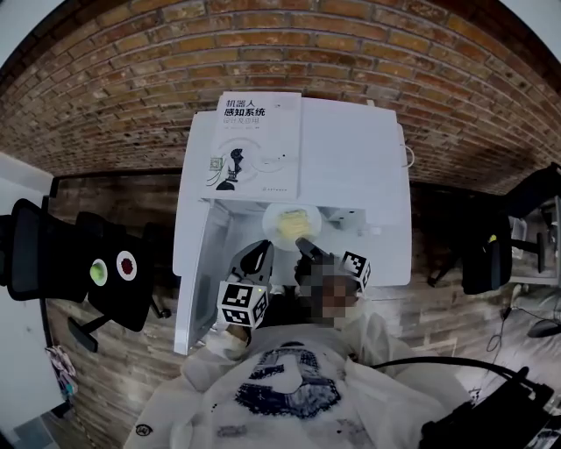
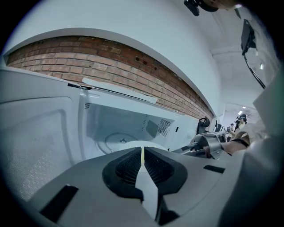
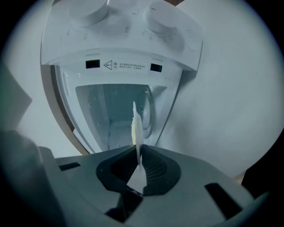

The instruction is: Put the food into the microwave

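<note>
A white plate of yellow food (image 1: 293, 221) hangs just in front of the open white microwave (image 1: 368, 167). My left gripper (image 1: 263, 252) is shut on the plate's near-left rim and my right gripper (image 1: 307, 246) is shut on its near-right rim. In the left gripper view the plate's rim (image 2: 142, 146) sits pinched between my closed left gripper (image 2: 142, 156), with the bare cavity and its glass turntable (image 2: 116, 139) beyond. In the right gripper view the plate (image 3: 135, 126) shows edge-on in my right gripper (image 3: 138, 156), facing the cavity (image 3: 113, 111).
The microwave door (image 1: 197, 263) is swung open to the left. A book (image 1: 259, 145) lies on top of the microwave. The control knobs (image 3: 162, 13) are beside the cavity. Black office chairs (image 1: 53, 254) stand at the left and another (image 1: 491, 254) at the right. A brick wall (image 1: 263, 53) is behind.
</note>
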{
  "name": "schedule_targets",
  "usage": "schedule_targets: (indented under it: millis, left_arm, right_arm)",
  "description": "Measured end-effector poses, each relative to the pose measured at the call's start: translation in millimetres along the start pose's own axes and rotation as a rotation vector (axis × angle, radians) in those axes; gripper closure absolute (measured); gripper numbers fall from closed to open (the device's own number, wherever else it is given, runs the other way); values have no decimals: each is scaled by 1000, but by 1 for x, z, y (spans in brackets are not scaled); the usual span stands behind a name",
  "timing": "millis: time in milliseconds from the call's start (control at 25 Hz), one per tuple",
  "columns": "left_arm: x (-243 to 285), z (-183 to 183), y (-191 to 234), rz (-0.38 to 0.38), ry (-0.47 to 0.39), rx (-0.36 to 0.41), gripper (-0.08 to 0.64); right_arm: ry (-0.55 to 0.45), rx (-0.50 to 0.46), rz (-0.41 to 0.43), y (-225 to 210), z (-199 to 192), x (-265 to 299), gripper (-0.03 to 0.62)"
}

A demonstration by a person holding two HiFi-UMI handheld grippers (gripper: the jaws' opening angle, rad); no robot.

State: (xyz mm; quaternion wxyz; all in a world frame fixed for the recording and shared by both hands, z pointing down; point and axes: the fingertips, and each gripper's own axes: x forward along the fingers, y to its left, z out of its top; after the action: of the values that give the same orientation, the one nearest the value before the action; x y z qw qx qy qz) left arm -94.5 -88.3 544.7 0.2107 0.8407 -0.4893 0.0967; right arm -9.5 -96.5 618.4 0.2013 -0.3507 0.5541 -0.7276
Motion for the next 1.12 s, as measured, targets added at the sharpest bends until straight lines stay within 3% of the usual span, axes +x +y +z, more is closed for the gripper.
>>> schedule_targets:
  millis: [280,1120]
  left_arm:
    - [6,0,4,-4,7,14,531]
    - [10,-8,8,-3,49,4,531]
  right_arm:
    - [-30,29,-33,-19,15,28,561]
    - [-43,67,-25,-30,30,66,565]
